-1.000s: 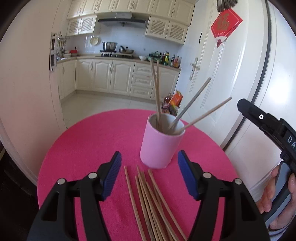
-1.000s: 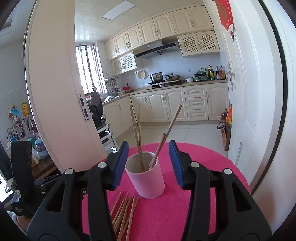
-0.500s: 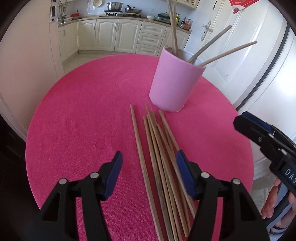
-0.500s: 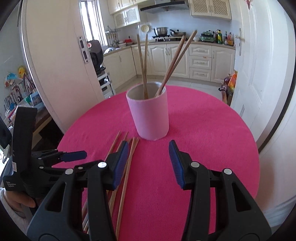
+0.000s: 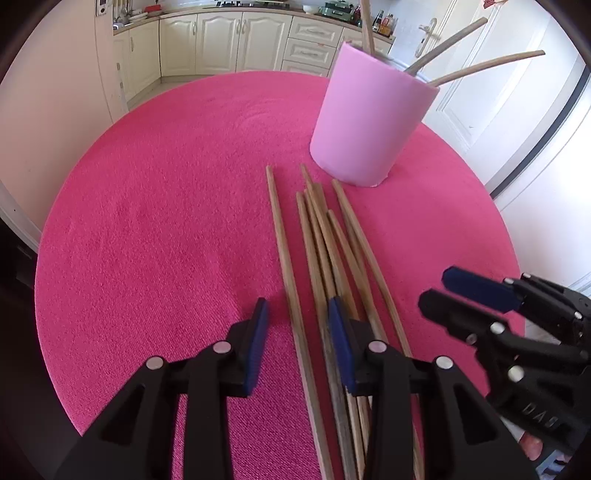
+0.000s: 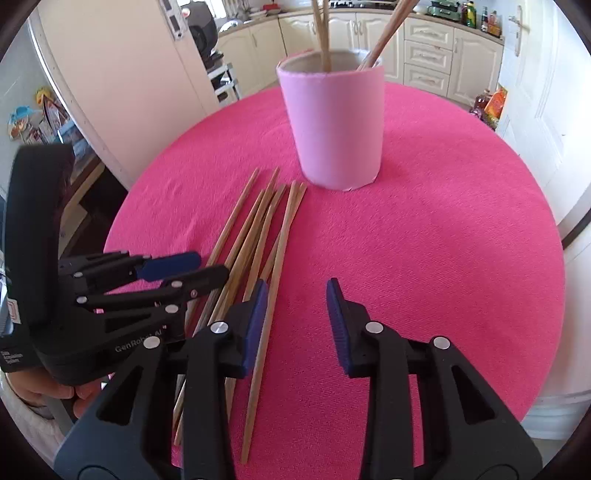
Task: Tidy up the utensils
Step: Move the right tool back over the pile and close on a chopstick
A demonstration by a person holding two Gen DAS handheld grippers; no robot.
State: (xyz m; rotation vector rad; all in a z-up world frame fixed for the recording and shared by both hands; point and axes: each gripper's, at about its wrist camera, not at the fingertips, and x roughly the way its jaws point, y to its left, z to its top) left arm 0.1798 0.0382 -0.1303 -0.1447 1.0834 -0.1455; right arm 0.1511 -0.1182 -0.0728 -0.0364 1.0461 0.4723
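Left gripper [image 5: 297, 328], jaws narrower than a second ago, is now straddling one loose wooden chopstick [image 5: 284, 251] on the round pink table [image 5: 159, 192]. Right gripper [image 6: 295, 314], jaws apart and empty, is hovering lower beside the pile, near the pink cylindrical cup [image 6: 332, 129] holding four chopsticks.

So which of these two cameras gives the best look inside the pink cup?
The right wrist view. It looks over the rim of the pink cup, so some of the inner wall shows where the chopsticks in the cup enter. The left wrist view shows only the cup's outer wall and sticks poking out.

The left gripper [image 5: 297, 328] is low, jaws apart. The right gripper [image 6: 295, 314] sits just to its right, also parted.
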